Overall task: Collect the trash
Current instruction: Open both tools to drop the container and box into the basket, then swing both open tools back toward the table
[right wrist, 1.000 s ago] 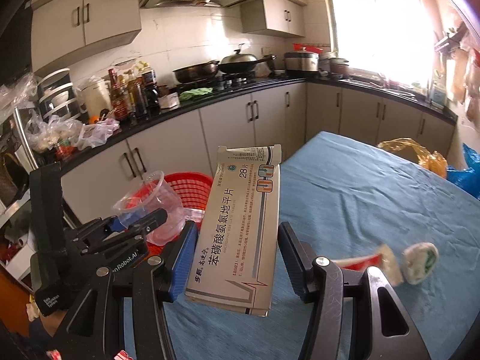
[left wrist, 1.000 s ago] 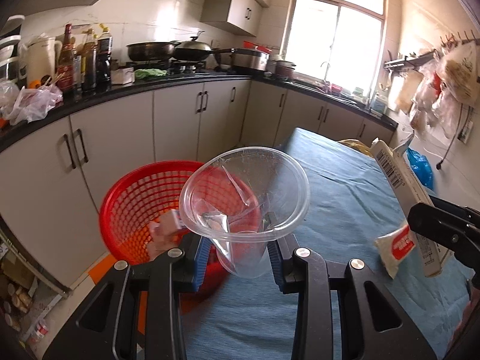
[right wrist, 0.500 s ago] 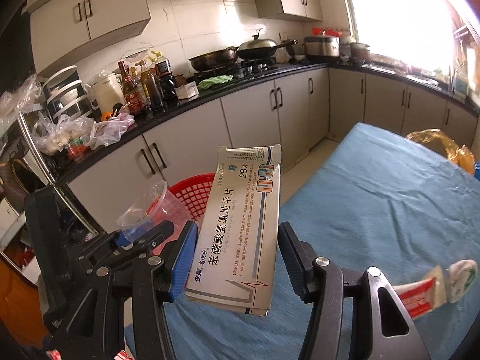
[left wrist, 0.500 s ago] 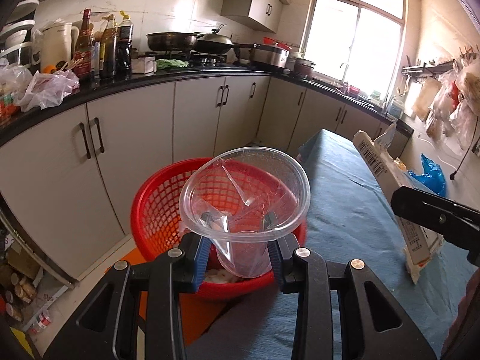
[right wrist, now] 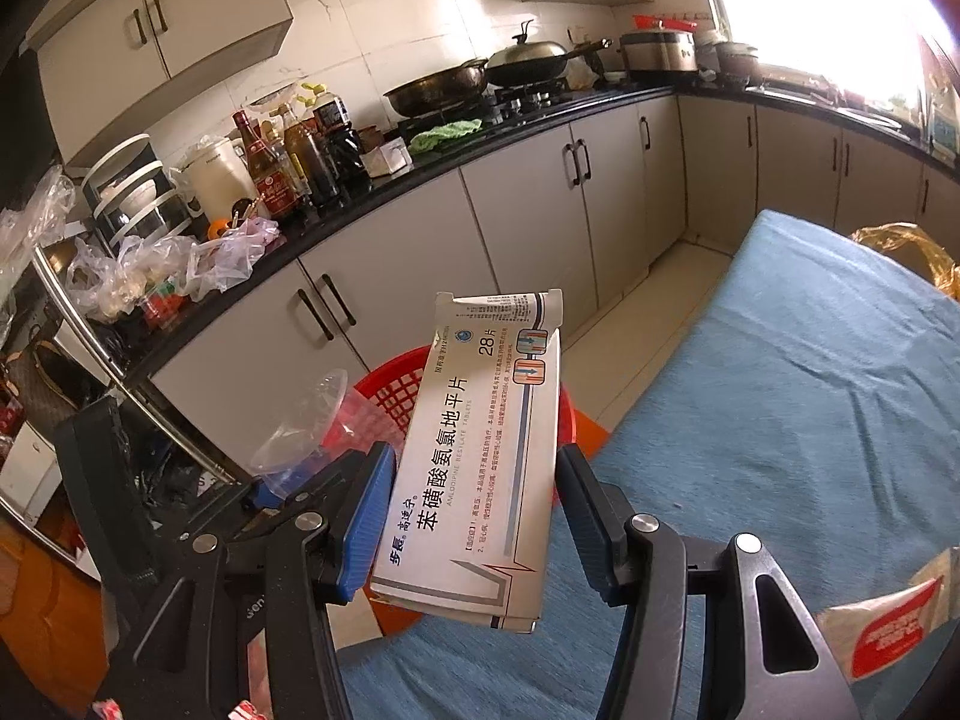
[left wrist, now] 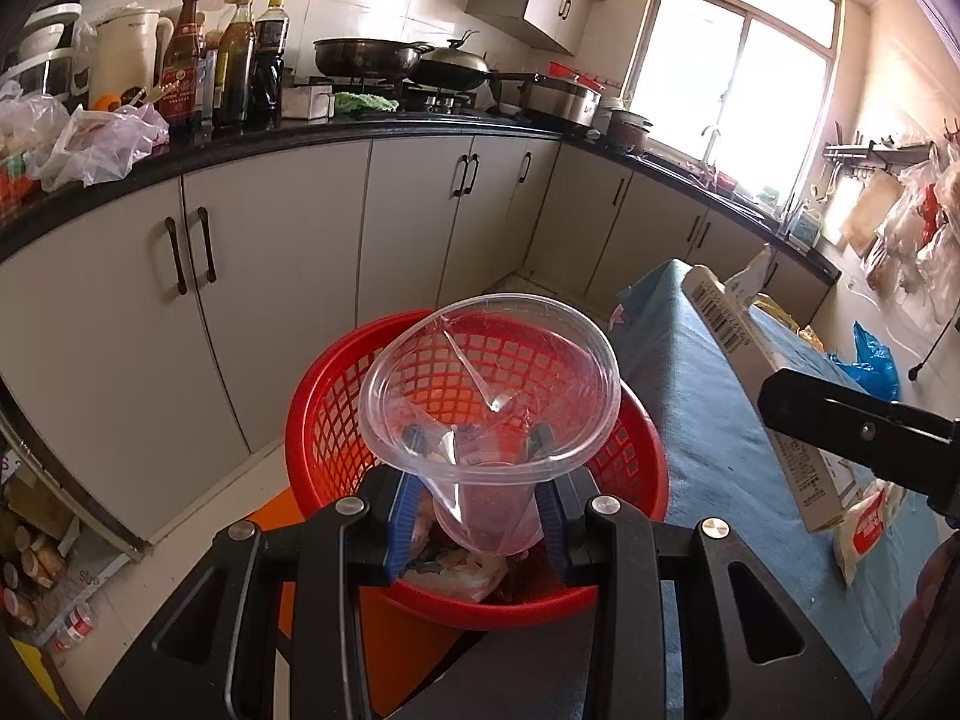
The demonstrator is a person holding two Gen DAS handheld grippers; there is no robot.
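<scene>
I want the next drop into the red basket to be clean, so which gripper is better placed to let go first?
Left. The left gripper holds the clear plastic cup directly over the red basket. The right gripper, holding the medicine box, looks off to the side over the blue table.
</scene>
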